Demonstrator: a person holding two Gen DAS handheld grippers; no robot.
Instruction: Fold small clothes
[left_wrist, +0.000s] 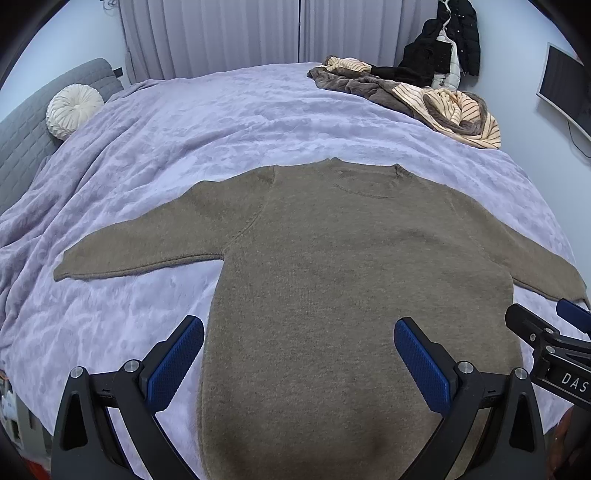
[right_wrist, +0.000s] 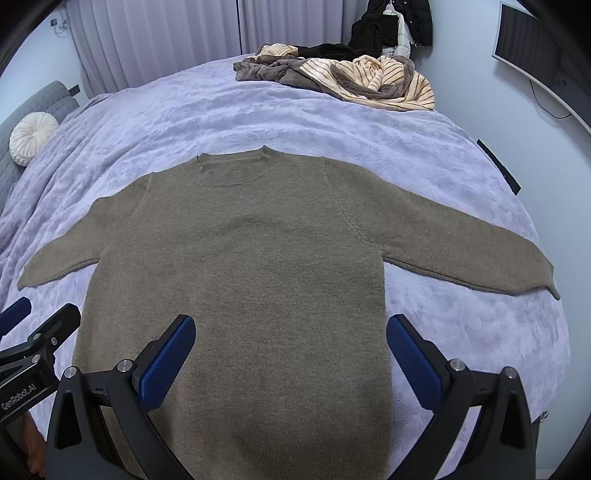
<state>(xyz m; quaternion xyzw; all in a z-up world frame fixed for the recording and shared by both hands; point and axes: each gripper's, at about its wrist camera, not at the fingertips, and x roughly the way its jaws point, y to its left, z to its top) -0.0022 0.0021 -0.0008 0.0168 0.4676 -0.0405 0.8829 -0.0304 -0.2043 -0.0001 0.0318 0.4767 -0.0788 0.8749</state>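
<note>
Left wrist view: your taupe knit sweater (left_wrist: 332, 258) lies flat on the lilac plush bedspread (left_wrist: 184, 122), sleeves out, no fold made yet. Left gripper (left_wrist: 299, 354) and right gripper (right_wrist: 291, 350) both spread, holding nothing. Striped clothes pile (right_wrist: 369, 81) sits well apart; nothing's in your way.
</note>
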